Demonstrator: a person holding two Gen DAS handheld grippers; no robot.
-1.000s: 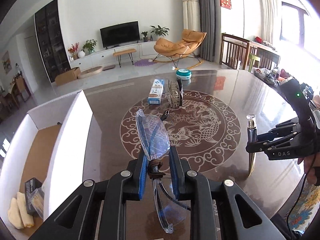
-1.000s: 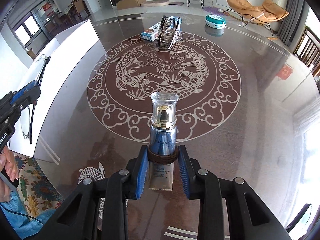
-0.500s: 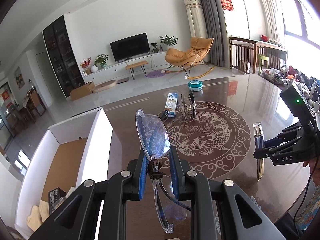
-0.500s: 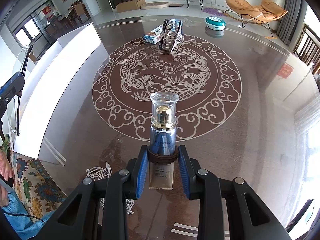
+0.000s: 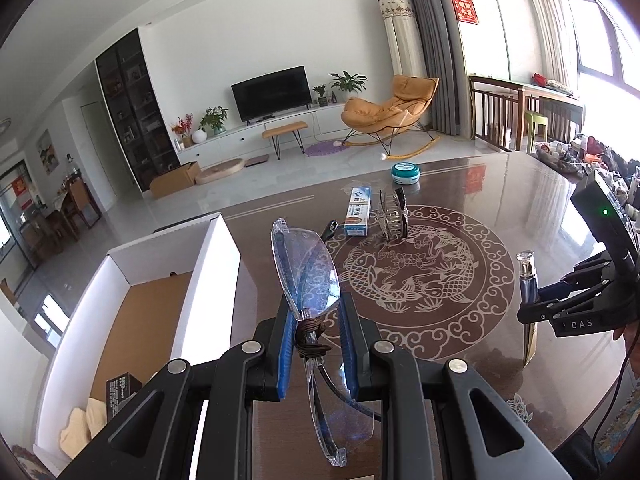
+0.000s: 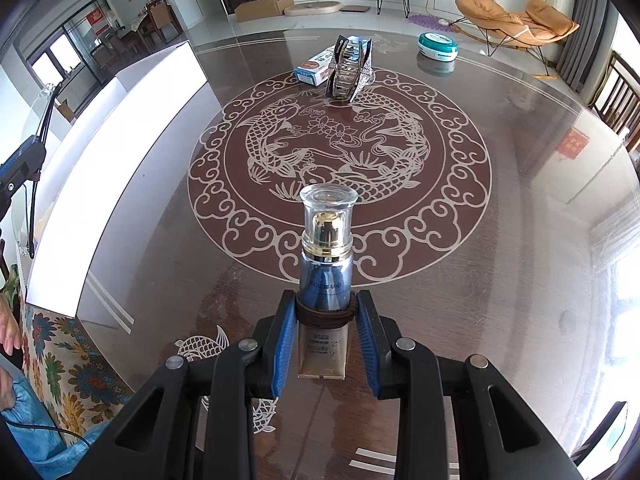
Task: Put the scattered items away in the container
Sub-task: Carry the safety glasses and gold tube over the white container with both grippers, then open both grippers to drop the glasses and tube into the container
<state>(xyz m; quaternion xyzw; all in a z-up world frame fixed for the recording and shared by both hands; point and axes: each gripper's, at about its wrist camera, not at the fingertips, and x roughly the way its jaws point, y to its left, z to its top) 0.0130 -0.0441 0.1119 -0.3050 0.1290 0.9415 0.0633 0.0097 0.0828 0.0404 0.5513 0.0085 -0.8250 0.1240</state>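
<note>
My left gripper [image 5: 315, 320] is shut on a pair of clear safety glasses [image 5: 306, 272], held edge-up above the table just right of the white cardboard box [image 5: 208, 280]. The box holds a black carton [image 5: 122, 386] and some pale cloth [image 5: 86, 424]. My right gripper [image 6: 325, 318] is shut on a blue cosmetic tube [image 6: 326, 280] with a gold pump and clear cap, raised over the table's near edge; the same tube [image 5: 527, 280] shows at the right of the left wrist view. A toothpaste box [image 5: 357, 212], a metal hair clip [image 5: 394, 216] and a round teal tin [image 5: 405, 172] lie farther back.
The round brown table [image 6: 500, 260] bears a fish pattern in its middle. A small black item [image 5: 330, 229] lies near the toothpaste box. A floral-covered seat [image 6: 60, 360] and a person's hand [image 6: 8, 332] are at the left edge of the right wrist view.
The left gripper with the glasses has risen and tilted upward, so more of the box and the room shows. The right gripper and its tube have stayed still.
</note>
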